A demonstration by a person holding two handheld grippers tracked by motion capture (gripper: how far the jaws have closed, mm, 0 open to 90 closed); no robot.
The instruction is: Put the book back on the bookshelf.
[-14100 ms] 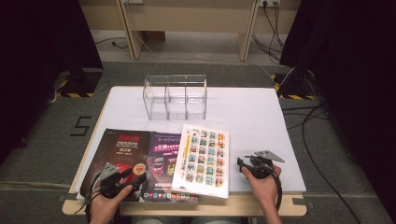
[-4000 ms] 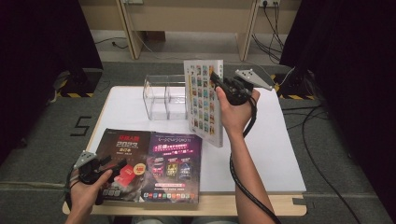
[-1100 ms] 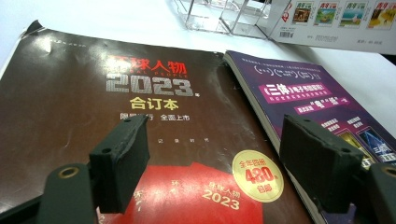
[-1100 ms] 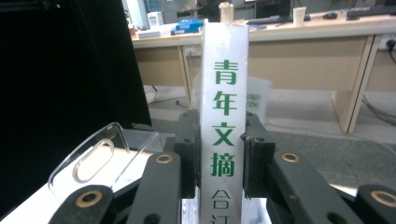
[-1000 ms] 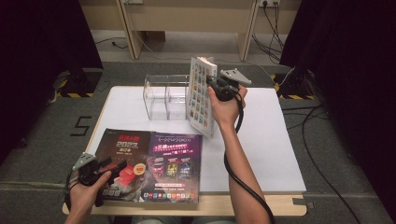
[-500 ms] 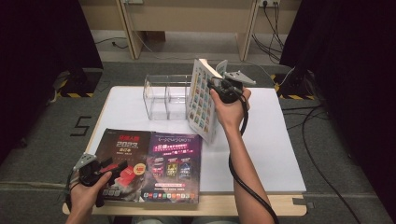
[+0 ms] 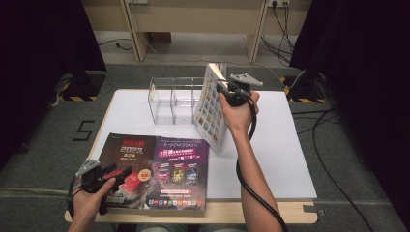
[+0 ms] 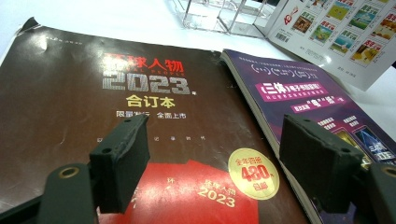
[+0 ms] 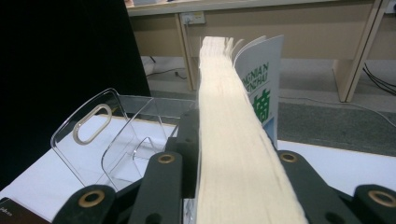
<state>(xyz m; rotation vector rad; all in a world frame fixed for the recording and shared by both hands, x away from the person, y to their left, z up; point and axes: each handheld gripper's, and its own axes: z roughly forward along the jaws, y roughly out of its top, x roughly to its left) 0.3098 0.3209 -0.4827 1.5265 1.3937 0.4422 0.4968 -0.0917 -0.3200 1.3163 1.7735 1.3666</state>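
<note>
The right gripper [image 7: 226,89] holds the magazine [image 7: 211,110] on edge at the far side of the table [image 7: 280,145], jaws clamped on its upper corner; the jaws have just been closing, with the block of pages between them, as the right gripper view shows, where the cream page edges [image 9: 233,154] run straight up from between the two black jaws; the rack [image 7: 175,99], a clear acrylic holder with upright dividers, stands just beside the magazine, on its left in the high view and at lower left in the right gripper view [image 9: 116,140]; so the slot lies leftward and a little below the held edge, and the magazine's long axis runs slanting from the gripper down toward the table, its lower corner near or touching the tabletop, which of the two cannot be told; the right hand [image 7: 237,113] is the nearer by far, since the left gripper [image 7: 109,176] sits well apart at the near edge, jaws apart and empty over the dark magazine [image 8: 140,116], with the purple one [image 8: 317,107] just beside it; the held magazine looks thick and floppy, its white cover printed with a grid of small coloured pictures, the far pages fanning loose at the top, which could snag a divider on entry
</note>
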